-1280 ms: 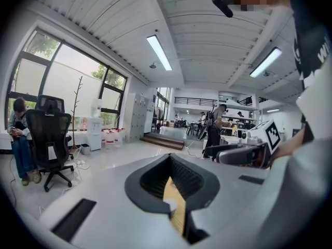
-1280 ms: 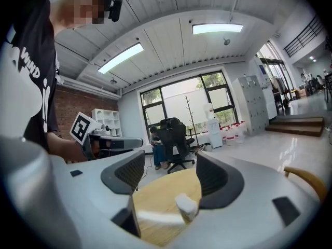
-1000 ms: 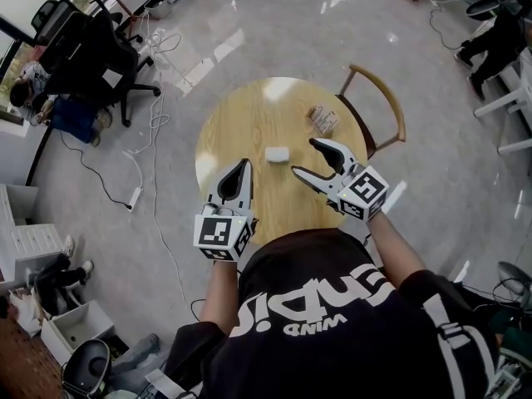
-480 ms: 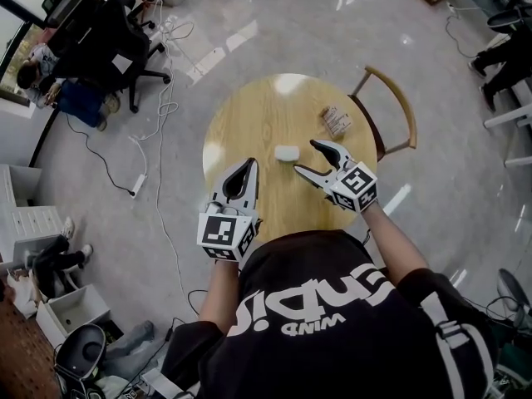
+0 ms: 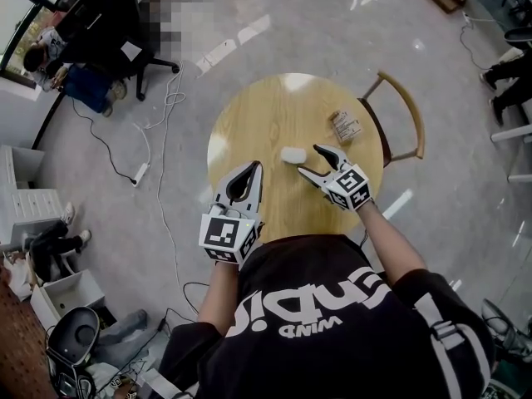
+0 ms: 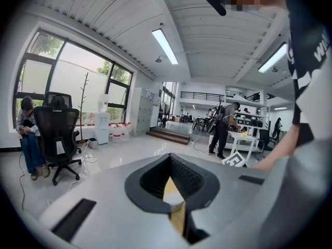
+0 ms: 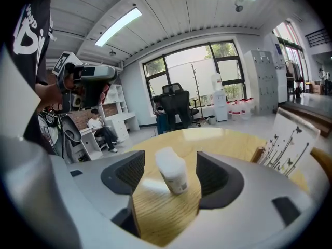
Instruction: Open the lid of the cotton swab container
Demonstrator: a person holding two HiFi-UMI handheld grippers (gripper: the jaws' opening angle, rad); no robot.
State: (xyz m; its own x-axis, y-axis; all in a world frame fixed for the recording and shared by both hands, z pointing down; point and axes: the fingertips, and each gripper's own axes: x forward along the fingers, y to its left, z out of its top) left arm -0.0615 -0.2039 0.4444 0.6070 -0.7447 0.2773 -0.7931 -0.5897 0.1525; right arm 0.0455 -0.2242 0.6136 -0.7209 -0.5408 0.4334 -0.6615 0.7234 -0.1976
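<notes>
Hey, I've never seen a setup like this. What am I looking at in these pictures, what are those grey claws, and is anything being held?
No robot here: a person holds a two-jaw gripper in each hand. The top-down picture comes from a camera on the person's head; the other two come from cameras riding on each gripper, looking along its jaws. On the round wooden table sit a white cotton swab container and, nearer the chair, a small patterned box. The left gripper is shut and empty. The right gripper has its jaws apart, with the container just ahead of them, not gripped. Nothing is held.
</notes>
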